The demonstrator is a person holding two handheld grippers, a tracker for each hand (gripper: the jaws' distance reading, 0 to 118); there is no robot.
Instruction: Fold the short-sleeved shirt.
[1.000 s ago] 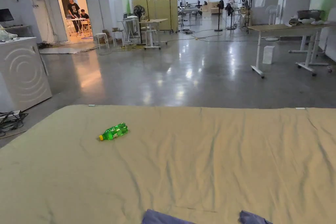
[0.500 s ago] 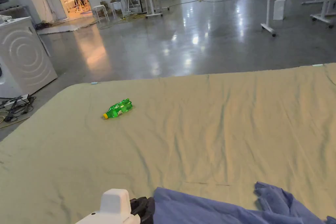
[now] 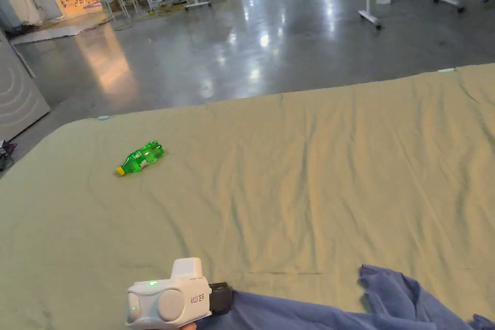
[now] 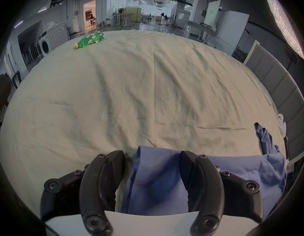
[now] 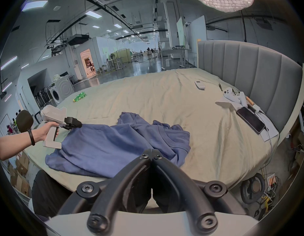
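**Left gripper at shirt edge, jaws apart**

Blue shirt (image 5: 124, 144) lies crumpled at the near edge of the bed (image 3: 299, 171). Its edge sits between the parted jaws of the left gripper (image 4: 152, 158), not clamped. Right gripper (image 5: 151, 152) is closed on nothing, raised over the shirt's near side. Beige sheet, grey headboard (image 5: 250, 79) (workshop hall behind). Green bottle (image 3: 140, 157) well apart. Shirt's long axis runs along the bed edge.
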